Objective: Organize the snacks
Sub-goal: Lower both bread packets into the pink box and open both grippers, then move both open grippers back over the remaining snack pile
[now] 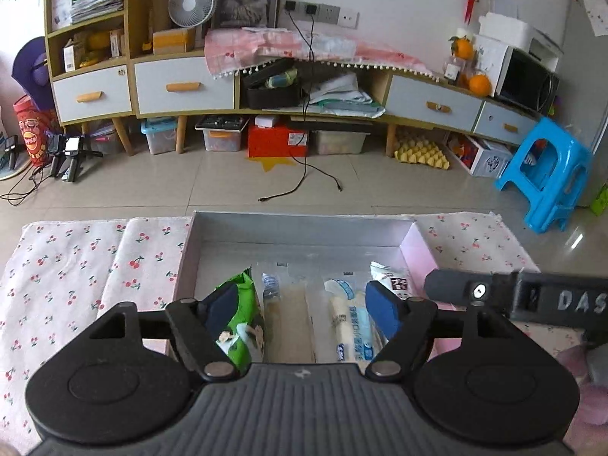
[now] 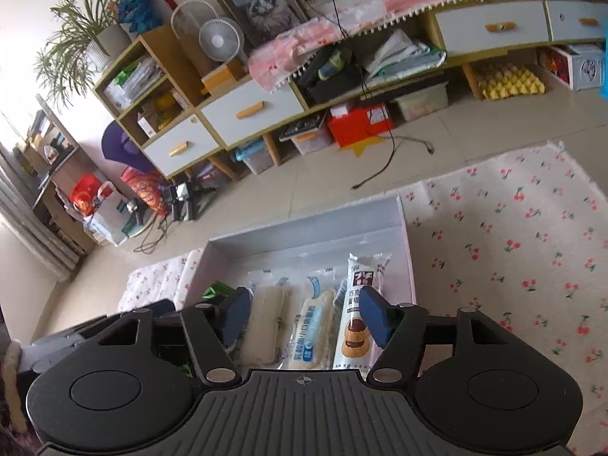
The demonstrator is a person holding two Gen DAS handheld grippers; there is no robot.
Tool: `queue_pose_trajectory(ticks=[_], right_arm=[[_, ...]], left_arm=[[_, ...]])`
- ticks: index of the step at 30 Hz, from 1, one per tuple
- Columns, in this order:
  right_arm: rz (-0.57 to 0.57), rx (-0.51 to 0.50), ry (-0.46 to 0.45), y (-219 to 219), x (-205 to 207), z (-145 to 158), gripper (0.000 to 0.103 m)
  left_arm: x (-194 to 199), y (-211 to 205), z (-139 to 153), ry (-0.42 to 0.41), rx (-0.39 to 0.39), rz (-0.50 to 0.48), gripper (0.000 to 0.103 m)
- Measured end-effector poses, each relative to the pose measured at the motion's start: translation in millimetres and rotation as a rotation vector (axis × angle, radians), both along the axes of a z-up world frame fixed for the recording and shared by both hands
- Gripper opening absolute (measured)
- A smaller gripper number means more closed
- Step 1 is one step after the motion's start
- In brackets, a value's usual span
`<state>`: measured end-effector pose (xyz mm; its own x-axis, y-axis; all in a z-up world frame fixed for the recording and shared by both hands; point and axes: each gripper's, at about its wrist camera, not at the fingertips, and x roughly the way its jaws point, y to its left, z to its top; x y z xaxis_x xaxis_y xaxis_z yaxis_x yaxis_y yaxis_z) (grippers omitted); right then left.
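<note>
Since both hand-held grippers hang wide open and empty over the grey tray (image 2: 406, 228), which sits on the cherry-print cloth (image 2: 513, 250) at the table's far edge, a careless descent could crush soft snacks. The left hand-held gripper (image 1: 304, 307) straddles the green packet (image 1: 243, 315) and clear bread packs (image 1: 349, 323) (packed tightly); the right hand-held gripper (image 2: 304, 319) hovers by the chocolate-puff packet (image 2: 357, 319), and the two could collide.

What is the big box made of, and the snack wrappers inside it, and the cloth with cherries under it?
The box looks like stiff cardboard with a smooth, matte pale finish: thin, straight walls with sharp corners. The snack wrappers seem to be thin plastic film, glossy and partly see-through, with crimped ends. The cherry cloth looks like soft woven fabric, since it wrinkles and folds.
</note>
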<state>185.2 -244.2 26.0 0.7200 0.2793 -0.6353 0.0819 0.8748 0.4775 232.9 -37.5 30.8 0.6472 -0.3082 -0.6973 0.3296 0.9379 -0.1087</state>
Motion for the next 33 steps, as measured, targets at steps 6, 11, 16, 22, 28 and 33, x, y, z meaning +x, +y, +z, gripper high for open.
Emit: queue_pose_trajectory(ticks=[6,11,16,22,28,33], right_arm=[[-0.013,-0.01,-0.037,-2,-24,32,0.077],[0.012,-0.014,-0.05,1,-44,48,0.081],[0.06,-0.054,-0.033,10,-65,55,0.085],[0.137,-0.096,-0.017,21,-95,54,0.09],[0.182,-0.14,-0.008,21,-121,39,0.094],[0.194,-0.216,0.027,17,-139,16,0.095]], left_arm=[[-21,5,22,-0.005,-0.005,0.007,0.085],[-40,11,30,-0.002,0.001,0.0,0.093],[-62,18,29,0.026,-0.004,-0.009,0.098],[-82,18,19,0.049,0.022,-0.054,0.102],[-100,21,2,0.059,0.028,-0.083,0.102],[-118,16,-18,0.066,0.09,-0.137,0.102]])
